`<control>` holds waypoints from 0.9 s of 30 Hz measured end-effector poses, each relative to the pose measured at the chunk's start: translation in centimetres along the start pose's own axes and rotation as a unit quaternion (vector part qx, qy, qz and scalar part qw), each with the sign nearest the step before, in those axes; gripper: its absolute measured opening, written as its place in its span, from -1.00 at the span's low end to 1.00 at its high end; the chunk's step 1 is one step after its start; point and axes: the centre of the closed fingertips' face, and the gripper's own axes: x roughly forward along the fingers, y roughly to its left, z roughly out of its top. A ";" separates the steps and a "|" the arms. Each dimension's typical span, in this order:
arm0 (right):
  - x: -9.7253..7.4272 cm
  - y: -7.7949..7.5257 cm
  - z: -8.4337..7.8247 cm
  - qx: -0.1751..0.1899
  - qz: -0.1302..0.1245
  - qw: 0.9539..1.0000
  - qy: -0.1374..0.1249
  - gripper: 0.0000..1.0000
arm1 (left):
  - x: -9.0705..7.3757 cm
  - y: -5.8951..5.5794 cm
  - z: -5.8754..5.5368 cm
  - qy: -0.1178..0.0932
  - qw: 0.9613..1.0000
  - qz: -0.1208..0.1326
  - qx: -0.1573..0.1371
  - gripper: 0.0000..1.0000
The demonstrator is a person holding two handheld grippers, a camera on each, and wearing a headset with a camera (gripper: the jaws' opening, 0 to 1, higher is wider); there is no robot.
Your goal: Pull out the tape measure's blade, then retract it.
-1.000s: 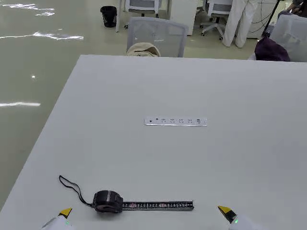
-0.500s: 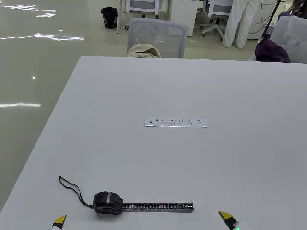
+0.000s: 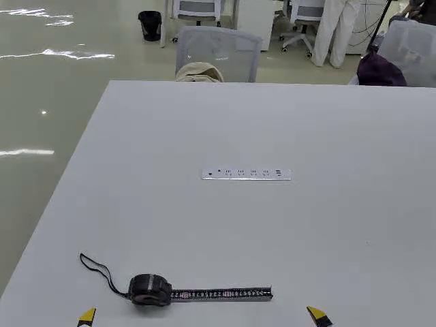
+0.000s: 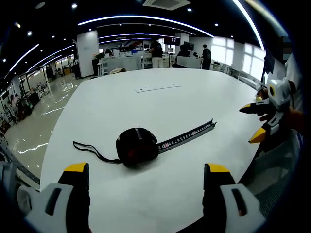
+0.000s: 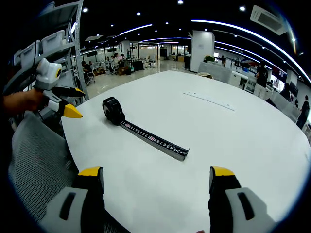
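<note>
A black tape measure (image 3: 150, 289) lies near the front edge of the white table (image 3: 272, 129), its blade (image 3: 221, 294) drawn out a short way to the right and flat on the top. A black wrist cord (image 3: 99, 267) trails off its left side. My left gripper (image 4: 145, 171) is open just in front of the case (image 4: 136, 145), touching nothing. My right gripper (image 5: 156, 174) is open too, off the blade's free end (image 5: 181, 154). Their yellow fingertips (image 3: 86, 315) peek over the head view's bottom edge.
A white power strip (image 3: 246, 174) lies flat mid-table. A grey mesh chair (image 3: 216, 54) with a tan bundle on it stands at the far edge. More chairs and a person stand farther back. Shiny floor lies off the table's left side.
Both grippers have drawn back toward me, so less of them shows at the head view's bottom edge. The tape measure and its blade lie where they were.
</note>
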 end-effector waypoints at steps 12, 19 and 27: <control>0.3 0.1 -0.5 0.015 -0.003 1.000 0.001 0.80 | 1.3 -0.2 0.9 -0.013 0.999 0.042 -0.010 0.81; 0.5 -0.6 -0.7 0.013 -0.003 1.000 0.003 0.78 | 2.0 0.5 0.7 -0.011 0.997 0.068 -0.028 0.76; 0.9 -1.0 -0.6 0.013 0.011 1.000 0.000 0.73 | 2.8 1.5 1.0 -0.020 0.994 0.092 -0.051 0.71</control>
